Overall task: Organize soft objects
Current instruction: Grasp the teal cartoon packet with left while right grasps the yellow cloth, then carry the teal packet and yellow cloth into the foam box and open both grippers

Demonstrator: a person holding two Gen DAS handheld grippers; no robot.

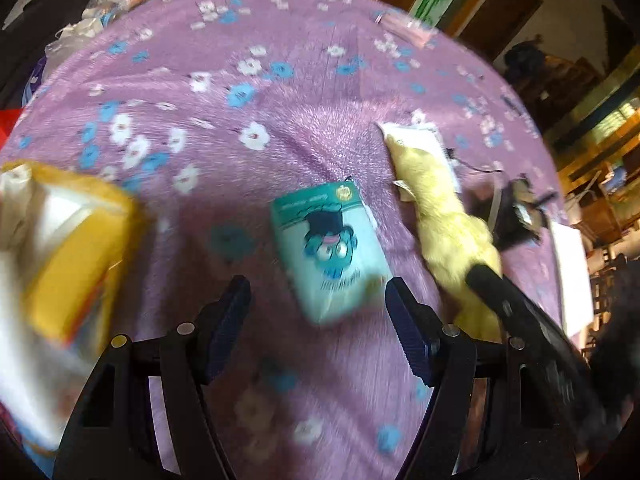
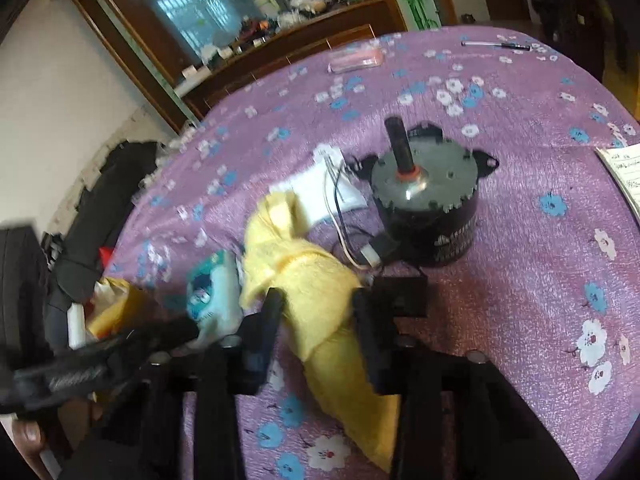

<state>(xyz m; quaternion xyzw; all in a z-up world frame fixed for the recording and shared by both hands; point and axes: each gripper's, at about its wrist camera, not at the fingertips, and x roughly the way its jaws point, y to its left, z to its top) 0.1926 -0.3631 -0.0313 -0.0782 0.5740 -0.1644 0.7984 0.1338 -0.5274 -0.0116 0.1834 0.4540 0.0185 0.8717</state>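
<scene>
A teal tissue pack with a cartoon face lies on the purple flowered cloth, just ahead of my open left gripper; the pack's near end sits between the fingertips. A yellow fluffy towel lies to its right. In the right wrist view my right gripper straddles the yellow towel, with its fingers against both sides of the towel. The tissue pack lies left of it. A yellow tissue bag stands at the far left.
A black motor with a shaft and loose wires stands beyond the towel on white paper. A pink packet and a pen lie far back. A notepad is at the right edge. Dark bags sit left of the table.
</scene>
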